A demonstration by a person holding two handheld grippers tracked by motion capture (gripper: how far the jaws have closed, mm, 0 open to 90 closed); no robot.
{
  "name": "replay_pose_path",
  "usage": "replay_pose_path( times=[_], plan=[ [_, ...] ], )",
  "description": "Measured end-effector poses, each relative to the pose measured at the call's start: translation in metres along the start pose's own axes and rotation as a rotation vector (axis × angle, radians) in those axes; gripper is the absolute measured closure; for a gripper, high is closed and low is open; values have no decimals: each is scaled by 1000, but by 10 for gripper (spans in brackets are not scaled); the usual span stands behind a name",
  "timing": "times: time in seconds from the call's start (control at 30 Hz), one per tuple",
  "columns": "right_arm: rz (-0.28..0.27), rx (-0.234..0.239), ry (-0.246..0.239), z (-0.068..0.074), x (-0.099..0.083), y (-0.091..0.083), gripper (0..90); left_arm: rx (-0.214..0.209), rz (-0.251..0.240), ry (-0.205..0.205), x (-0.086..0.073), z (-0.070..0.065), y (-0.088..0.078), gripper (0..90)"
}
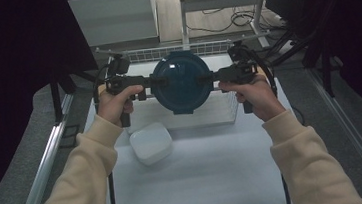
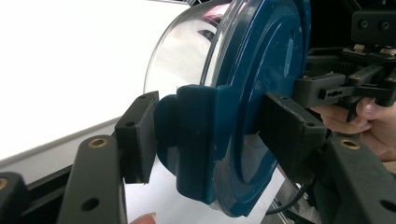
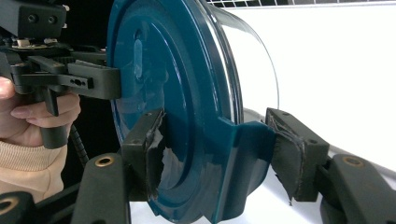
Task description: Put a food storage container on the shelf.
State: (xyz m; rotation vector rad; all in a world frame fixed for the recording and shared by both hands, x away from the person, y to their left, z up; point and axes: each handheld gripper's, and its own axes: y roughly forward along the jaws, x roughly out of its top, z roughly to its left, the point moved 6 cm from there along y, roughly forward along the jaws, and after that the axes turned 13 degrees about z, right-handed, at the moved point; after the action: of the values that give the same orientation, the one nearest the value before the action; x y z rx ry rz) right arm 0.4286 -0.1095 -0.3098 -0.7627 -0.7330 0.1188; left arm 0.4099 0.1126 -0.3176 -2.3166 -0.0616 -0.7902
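High view showed a round blue-lidded container (image 1: 181, 82) held up on its edge above the white worktop (image 1: 201, 180), one side clip in each claw. The left claw (image 1: 146, 80) and right claw (image 1: 215, 74) each pinched a clip, likely so it would not tip. A white box (image 1: 151, 143) lay below the container.
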Motion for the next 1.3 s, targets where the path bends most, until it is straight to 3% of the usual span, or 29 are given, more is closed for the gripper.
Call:
replay_pose_path(
  times=[0.5,0.87,1.1,1.3],
  plan=[
    [24,-7,5,-13,37,13,398,-38,3,-67,26,29,-1,393],
    [35,4,4,-25,55,21,397,-36,7,-82,40,43,3,393],
    [46,11,36,-40,58,28,396,-47,37,-117,45,56,13,393],
    [34,25,62,-49,65,33,393,-59,26,-142,52,64,15,396]
  ],
)
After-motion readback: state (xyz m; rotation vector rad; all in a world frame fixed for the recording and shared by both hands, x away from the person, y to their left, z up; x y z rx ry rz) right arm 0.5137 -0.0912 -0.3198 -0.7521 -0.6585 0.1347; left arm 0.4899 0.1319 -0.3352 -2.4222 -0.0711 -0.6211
